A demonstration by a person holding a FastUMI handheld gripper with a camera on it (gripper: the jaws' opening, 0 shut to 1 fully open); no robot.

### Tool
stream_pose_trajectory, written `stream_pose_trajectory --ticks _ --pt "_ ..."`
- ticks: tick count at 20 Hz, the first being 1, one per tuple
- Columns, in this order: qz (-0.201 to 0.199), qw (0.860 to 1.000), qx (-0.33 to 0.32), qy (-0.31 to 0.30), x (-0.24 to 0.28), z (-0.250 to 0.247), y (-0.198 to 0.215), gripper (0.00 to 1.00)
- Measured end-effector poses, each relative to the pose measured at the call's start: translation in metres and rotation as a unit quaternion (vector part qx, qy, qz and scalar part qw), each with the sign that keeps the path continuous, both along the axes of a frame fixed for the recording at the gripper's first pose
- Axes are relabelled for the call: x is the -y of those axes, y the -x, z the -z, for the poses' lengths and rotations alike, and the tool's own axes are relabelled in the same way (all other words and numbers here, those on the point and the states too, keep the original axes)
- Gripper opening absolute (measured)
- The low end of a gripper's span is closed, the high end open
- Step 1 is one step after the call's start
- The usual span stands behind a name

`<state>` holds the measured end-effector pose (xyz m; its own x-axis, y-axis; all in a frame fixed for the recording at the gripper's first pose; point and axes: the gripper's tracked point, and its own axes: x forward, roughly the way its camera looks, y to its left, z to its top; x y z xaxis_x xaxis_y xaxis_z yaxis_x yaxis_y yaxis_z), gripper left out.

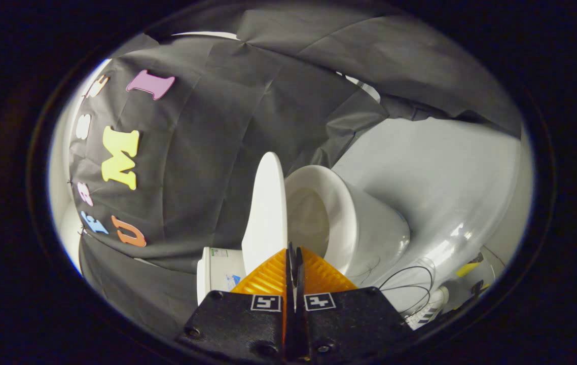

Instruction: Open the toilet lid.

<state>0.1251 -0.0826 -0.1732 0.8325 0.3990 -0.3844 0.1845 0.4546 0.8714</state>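
Note:
A small white toilet lies just ahead of my gripper (294,251). Its lid (265,213) is lifted well off the bowl (349,223) and appears nearly edge-on. The bowl's opening is bare between lid and rim. The lid's near rim runs down into the narrow slit between my fingertips, where the fingers are pressed together on it. The lowest part of the lid is hidden behind my left finger. The toilet's tank (217,276) is on the far side of the lid from the bowl, beside my left finger.
A white floor or wall panel (435,172) spreads behind the bowl. Thin black cables (410,284) and a small white bottle-like item (433,304) lie close to my right finger. Black booth cloth (207,152) hangs behind the lid and tank.

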Motion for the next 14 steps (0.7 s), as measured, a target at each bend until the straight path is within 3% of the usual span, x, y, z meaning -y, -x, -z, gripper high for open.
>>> stream_pose_trajectory --ticks 14 --pt "-0.022 0.998 0.053 0.024 -0.026 -0.057 0.006 0.04"
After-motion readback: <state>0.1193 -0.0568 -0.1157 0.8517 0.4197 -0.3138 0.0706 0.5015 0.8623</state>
